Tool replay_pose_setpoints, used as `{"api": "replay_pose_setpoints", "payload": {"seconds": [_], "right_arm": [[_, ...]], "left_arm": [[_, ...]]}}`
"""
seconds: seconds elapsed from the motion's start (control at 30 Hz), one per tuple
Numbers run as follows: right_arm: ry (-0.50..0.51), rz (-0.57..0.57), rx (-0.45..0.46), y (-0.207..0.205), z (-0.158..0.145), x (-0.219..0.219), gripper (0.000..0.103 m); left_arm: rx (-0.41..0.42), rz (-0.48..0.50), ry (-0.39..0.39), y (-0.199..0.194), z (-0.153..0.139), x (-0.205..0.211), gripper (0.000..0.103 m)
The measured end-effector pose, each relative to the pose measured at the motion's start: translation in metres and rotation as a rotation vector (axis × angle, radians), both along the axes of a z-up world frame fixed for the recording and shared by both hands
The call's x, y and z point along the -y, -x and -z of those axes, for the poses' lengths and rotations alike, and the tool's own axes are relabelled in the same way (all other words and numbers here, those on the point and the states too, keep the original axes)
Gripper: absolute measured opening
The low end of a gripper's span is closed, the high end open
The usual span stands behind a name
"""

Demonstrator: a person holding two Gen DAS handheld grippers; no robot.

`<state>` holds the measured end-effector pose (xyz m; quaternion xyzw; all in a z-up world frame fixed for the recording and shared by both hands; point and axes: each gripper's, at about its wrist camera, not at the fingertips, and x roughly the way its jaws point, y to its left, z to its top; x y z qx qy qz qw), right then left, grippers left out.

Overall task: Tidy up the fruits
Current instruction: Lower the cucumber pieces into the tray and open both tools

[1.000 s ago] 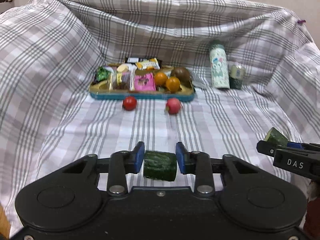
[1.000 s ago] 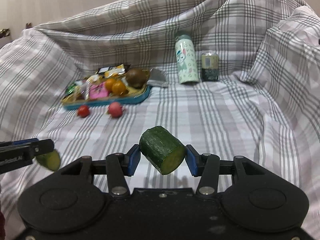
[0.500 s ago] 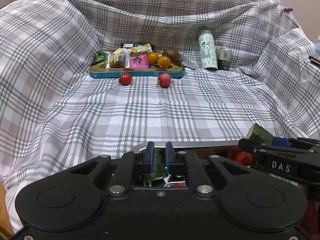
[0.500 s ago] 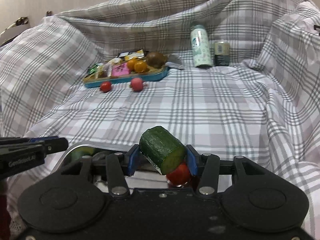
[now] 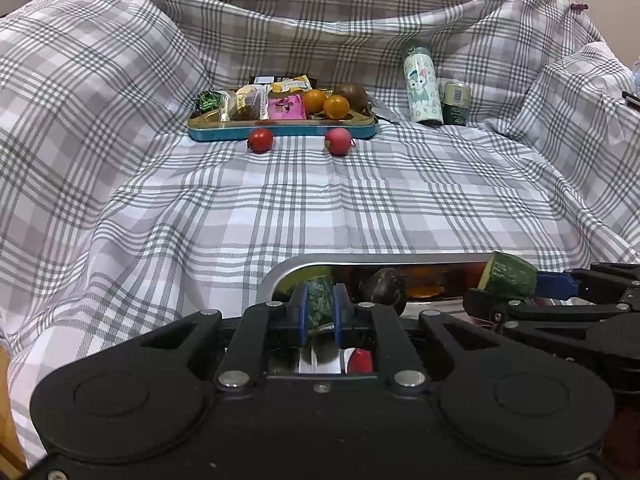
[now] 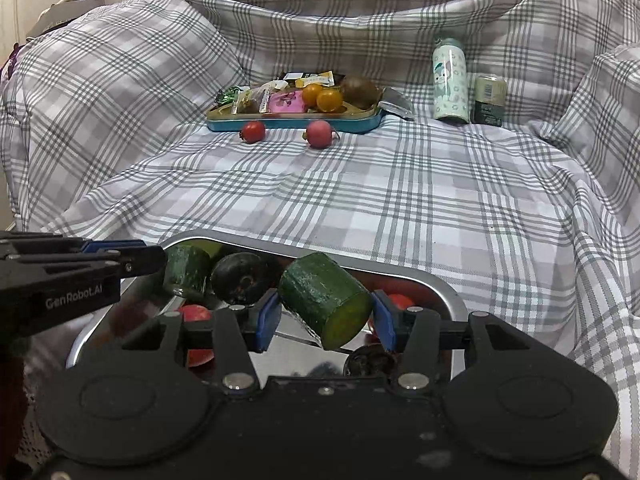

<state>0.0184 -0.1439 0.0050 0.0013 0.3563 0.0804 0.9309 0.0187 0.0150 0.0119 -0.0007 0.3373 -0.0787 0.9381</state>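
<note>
Nearest the lens, left hand-held gripper (image 5: 320, 307) pinching a dark green cucumber chunk (image 5: 319, 305) between its 2 blue pads, hovering over the near-left part of a shiny metal tray (image 5: 280, 276). Right hand-held gripper (image 6: 326, 316) clamping a larger cucumber piece (image 6: 325, 300) at a tilt, pale cut face pointing down and toward the camera, hanging above the same metal tray (image 6: 448, 292). Lying inside the tray, partly hidden behind the grippers: a dark round fruit (image 6: 240, 278), a red tomato (image 6: 196, 314) and another red one (image 6: 400, 301) at the right edge, plus a dark fruit (image 6: 370, 360) close to the near rim. Tray sitting on a grey-and-white plaid sheet (image 5: 360, 208) draped over a bed or sofa, cannot tell which. Farther back, well apart from the tray, a small red tomato (image 5: 260, 140) and a pinkish red fruit (image 5: 338, 141) resting on the sheet just in front of a blue-rimmed snack tray (image 5: 280, 130). Snack tray holding wrapped sweets, a pink packet (image 5: 286, 107), 2 orange fruits (image 5: 325, 103) side by side and a brown kiwi-like fruit (image 5: 352, 96). Standing to the right of it, an upright pale green bottle with a cartoon print (image 5: 422, 86), and just beside that a short green can (image 5: 455, 103). Rising behind everything, folds of the same plaid sheet.
</note>
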Motion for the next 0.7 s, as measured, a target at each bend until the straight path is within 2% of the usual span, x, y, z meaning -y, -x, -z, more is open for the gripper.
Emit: {"api": "replay_pose_setpoints", "payload": {"seconds": [0.2,0.53,0.7], "right_arm": [[-0.012,0.012,0.017,0.0005,-0.0015,0.0006,0.052],[-0.017,0.045,0.038,0.0021,-0.0029,0.0024,0.052],[-0.021,0.067,0.028,-0.0010,-0.0009,0.0033,0.052]], "left_arm": [[0.002,0.001,-0.007,0.0002,0.0015,0.0008,0.022],[0.009,-0.001,-0.029,0.0013,0.0020,0.0046,0.024],[-0.001,-0.012,-0.015,-0.0006,0.0024,0.0017,0.024]]}}
